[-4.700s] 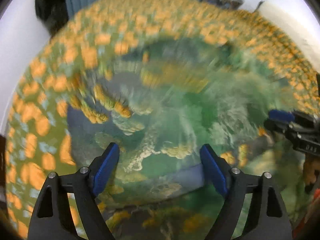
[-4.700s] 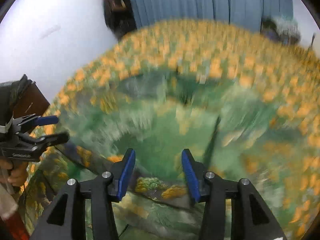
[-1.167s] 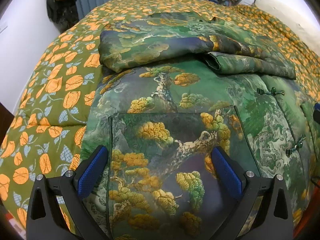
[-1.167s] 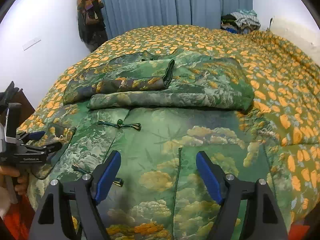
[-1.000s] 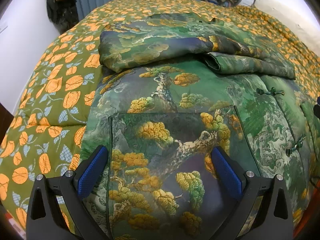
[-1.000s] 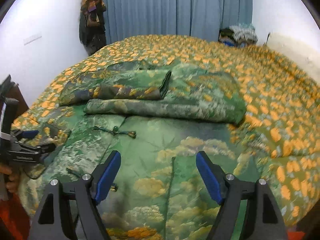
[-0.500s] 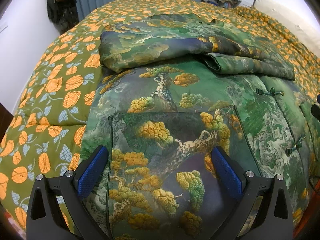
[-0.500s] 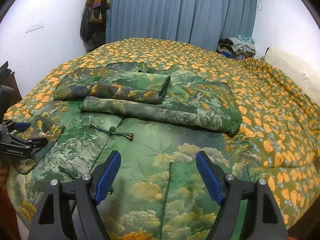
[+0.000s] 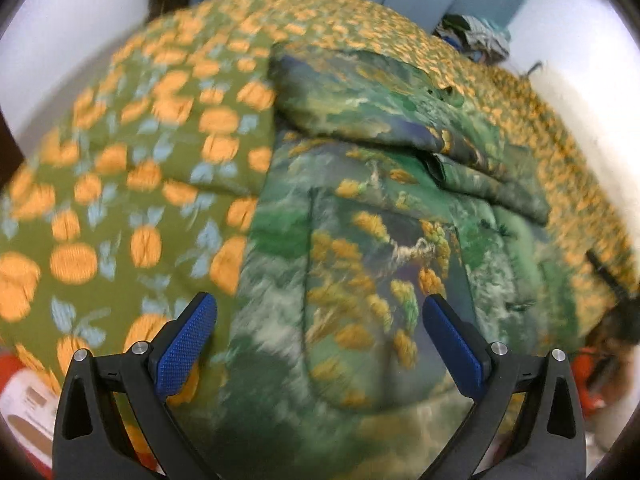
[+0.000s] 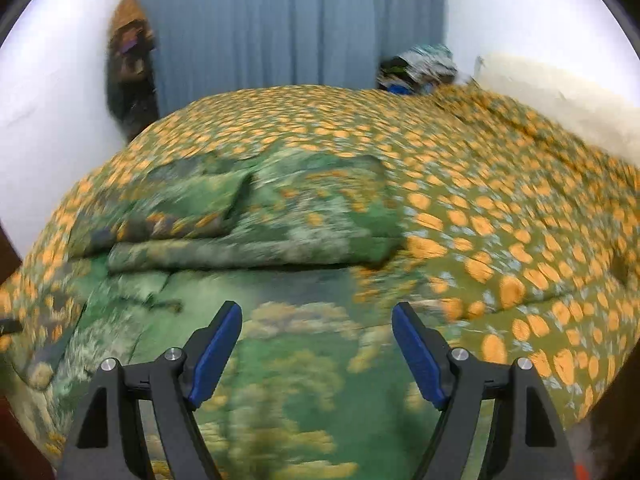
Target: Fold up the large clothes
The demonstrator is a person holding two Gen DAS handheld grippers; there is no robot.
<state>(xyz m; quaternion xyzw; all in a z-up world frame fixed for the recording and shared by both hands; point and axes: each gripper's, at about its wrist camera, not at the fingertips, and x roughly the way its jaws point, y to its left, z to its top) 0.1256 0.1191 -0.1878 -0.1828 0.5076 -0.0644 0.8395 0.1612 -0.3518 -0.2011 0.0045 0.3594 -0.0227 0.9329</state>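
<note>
A large green printed garment (image 9: 360,264) is seen spread at the near edge of a bed (image 9: 132,168), its far part already folded over into a thick band. The left gripper (image 9: 318,344) is held spread and empty above the garment's left edge; the right gripper (image 10: 316,350) is likewise spread and empty over its right side. If only the top layer is pinched, the fold could be dragged askew.
</note>
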